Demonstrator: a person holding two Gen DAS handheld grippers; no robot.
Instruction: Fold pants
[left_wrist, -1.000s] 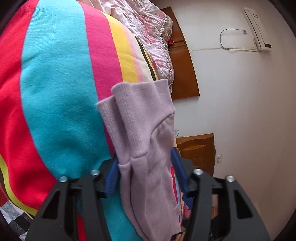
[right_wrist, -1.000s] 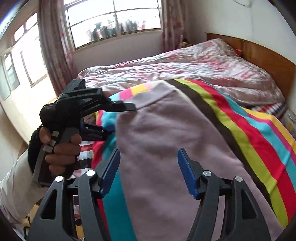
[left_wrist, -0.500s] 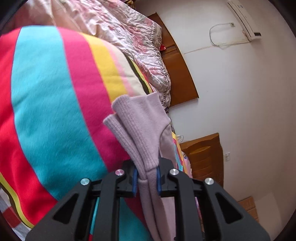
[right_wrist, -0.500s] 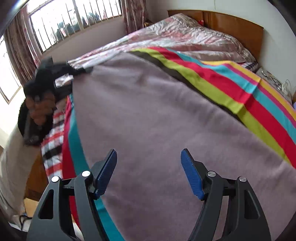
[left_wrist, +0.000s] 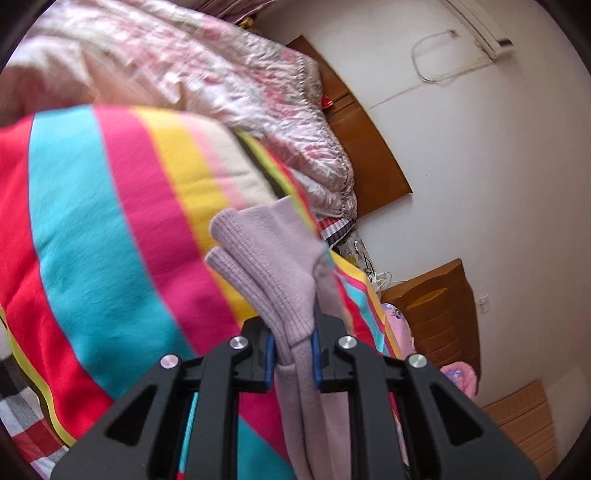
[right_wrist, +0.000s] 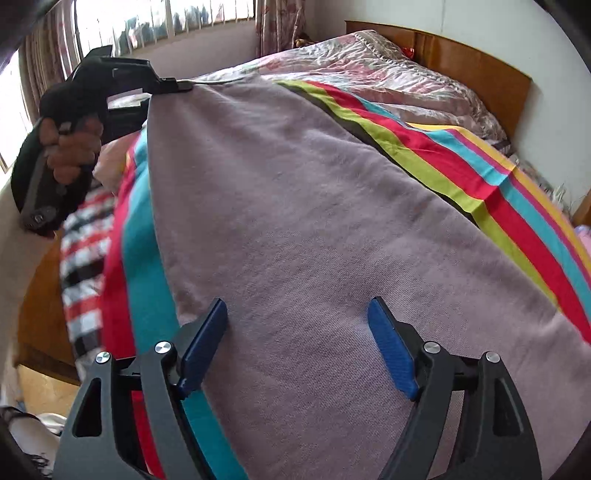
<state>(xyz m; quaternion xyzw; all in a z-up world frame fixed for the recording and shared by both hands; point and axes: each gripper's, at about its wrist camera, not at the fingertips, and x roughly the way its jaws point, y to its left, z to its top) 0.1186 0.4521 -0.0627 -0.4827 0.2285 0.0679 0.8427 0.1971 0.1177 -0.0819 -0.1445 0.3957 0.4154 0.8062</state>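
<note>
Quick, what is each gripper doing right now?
Left gripper: shut on the ribbed cuff of the mauve knit pants.
Right gripper: jaws opening, holding nothing, just above the pants.

Between your left jaws sits the pants (left_wrist: 280, 280): matt mauve knit, ribbed at the cuff. Beyond them the striped blanket (left_wrist: 92, 221) looks fleecy, the quilt (left_wrist: 229, 74) glossy and crinkled, the headboard (left_wrist: 369, 155) polished wood.

No readable text, labels, brands or numbers in either view.
</note>
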